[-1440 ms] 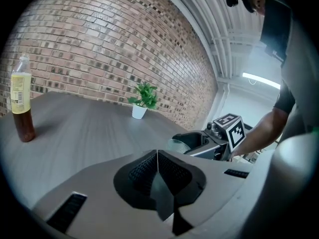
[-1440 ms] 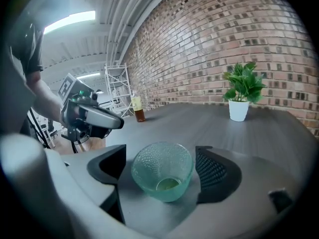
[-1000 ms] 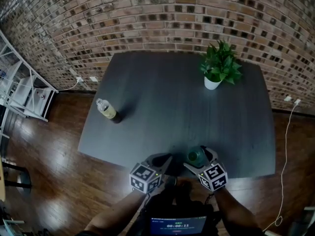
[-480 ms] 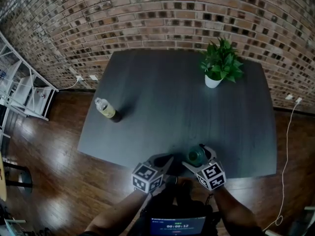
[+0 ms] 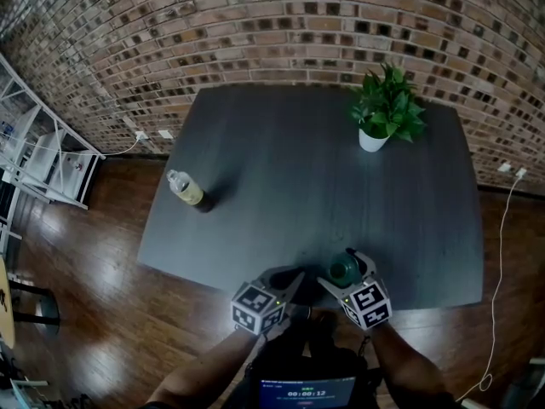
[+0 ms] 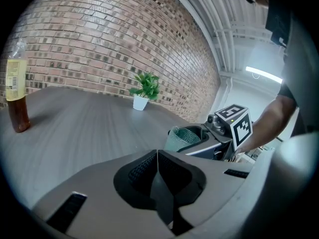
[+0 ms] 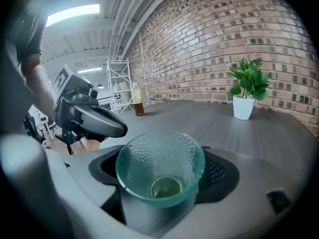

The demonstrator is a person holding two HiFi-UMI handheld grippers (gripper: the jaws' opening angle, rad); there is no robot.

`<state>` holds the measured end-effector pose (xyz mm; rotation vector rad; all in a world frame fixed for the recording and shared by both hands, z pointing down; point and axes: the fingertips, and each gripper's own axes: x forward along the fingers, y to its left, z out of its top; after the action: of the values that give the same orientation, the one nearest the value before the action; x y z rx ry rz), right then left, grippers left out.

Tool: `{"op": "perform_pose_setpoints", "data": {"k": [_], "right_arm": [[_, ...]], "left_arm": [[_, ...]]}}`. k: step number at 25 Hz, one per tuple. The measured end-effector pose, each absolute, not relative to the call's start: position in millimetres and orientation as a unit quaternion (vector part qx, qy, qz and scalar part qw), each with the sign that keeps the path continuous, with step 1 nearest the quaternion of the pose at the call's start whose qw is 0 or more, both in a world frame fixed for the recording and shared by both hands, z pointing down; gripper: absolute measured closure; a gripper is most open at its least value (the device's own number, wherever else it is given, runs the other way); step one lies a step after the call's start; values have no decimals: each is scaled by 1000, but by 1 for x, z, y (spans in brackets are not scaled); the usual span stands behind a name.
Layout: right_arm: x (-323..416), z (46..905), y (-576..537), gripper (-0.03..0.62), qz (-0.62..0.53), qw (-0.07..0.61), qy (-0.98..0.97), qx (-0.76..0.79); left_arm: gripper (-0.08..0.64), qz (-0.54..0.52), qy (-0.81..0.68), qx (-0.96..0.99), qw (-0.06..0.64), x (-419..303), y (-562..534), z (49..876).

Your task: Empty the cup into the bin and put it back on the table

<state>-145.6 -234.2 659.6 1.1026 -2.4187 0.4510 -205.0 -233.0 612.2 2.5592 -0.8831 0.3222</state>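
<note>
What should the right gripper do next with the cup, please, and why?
Probably finish closing on the cup: the fingers of the right gripper, which have just been closing, flank it without visibly pressing, and it stands on the table, not yet lifted.

The cup point(image 7: 160, 168) is see-through green with little round bumps all over. My table point(image 5: 281, 169) is dark grey with thin streaks. The wall point(image 5: 255, 32) is bricks: red-brown, tan and nearly black. The plant point(image 5: 387, 105) has bright green leaves and a white pot point(image 5: 371, 141). The bottle point(image 5: 187, 191) looks yellow on top, dark brown below. The floor point(image 5: 85, 262) is shiny brown wood. My left gripper point(image 6: 157, 156) is light grey with black pads point(image 6: 142, 168); its cube point(image 5: 255, 307) has black and white squares.
</note>
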Motion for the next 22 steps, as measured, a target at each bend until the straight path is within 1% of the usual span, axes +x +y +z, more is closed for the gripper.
{"op": "perform_pose_setpoints", "data": {"k": [10,22], "right_arm": [[-143,631,-231,181,141,204,-882,400],[-103,545,-228,181,139,166,-880,423]], "left_arm": [[560,107,-309,925,193,-205,-239,595],[560,41,-273,948,157,-176,-256,508]]}}
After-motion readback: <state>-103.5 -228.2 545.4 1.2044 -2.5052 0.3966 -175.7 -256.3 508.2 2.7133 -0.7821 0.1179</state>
